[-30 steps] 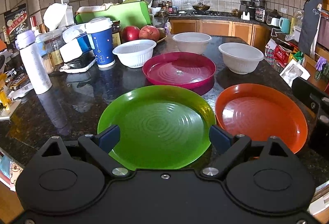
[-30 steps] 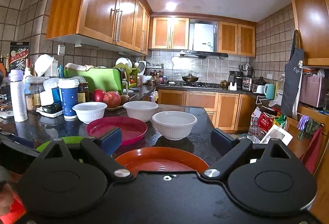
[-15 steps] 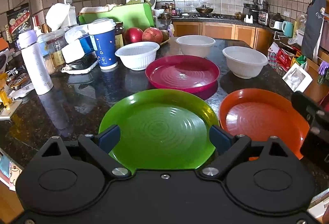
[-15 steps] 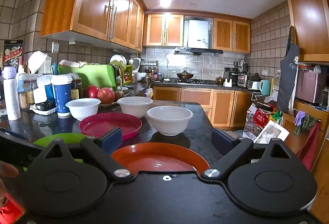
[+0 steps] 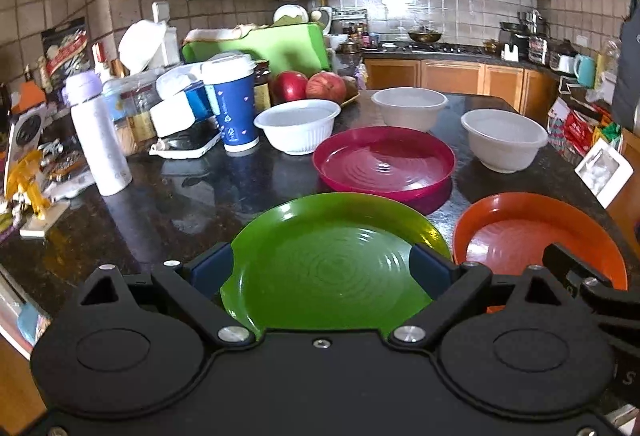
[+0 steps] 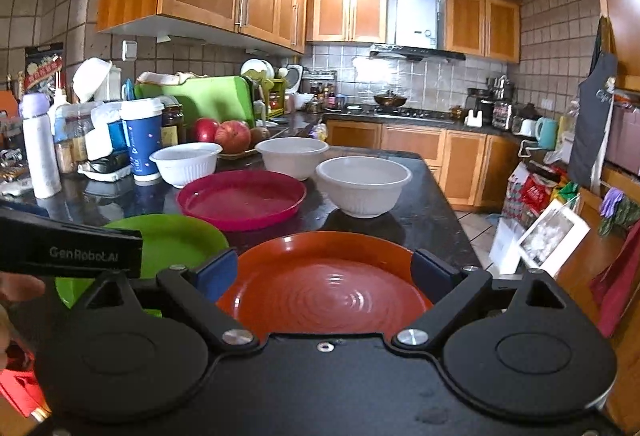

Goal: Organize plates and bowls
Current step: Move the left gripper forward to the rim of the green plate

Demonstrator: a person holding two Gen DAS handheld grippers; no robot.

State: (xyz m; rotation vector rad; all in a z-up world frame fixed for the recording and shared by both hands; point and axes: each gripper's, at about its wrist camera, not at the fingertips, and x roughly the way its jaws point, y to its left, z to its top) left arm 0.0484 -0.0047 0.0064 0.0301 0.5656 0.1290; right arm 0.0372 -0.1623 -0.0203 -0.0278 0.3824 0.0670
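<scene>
Three plates lie on the dark counter: a green plate (image 5: 332, 260) nearest, an orange plate (image 5: 520, 236) to its right, a magenta plate (image 5: 384, 164) behind. Three white bowls stand behind them: left bowl (image 5: 298, 124), middle bowl (image 5: 410, 106), right bowl (image 5: 504, 138). My left gripper (image 5: 322, 270) is open, its fingers straddling the near part of the green plate. In the right wrist view my right gripper (image 6: 324, 272) is open over the near edge of the orange plate (image 6: 324, 284), with the green plate (image 6: 172, 244) at its left.
The counter's left side is crowded: a white bottle (image 5: 98, 140), a blue paper cup (image 5: 234, 104), jars, packets and red apples (image 5: 308, 86). The counter's right edge (image 6: 448, 204) drops to the floor. A white box (image 6: 552, 236) leans there.
Both grippers have tilted down and come closer to the plates: the left over the green plate, the right over the orange one. Plates and bowls have not moved.
</scene>
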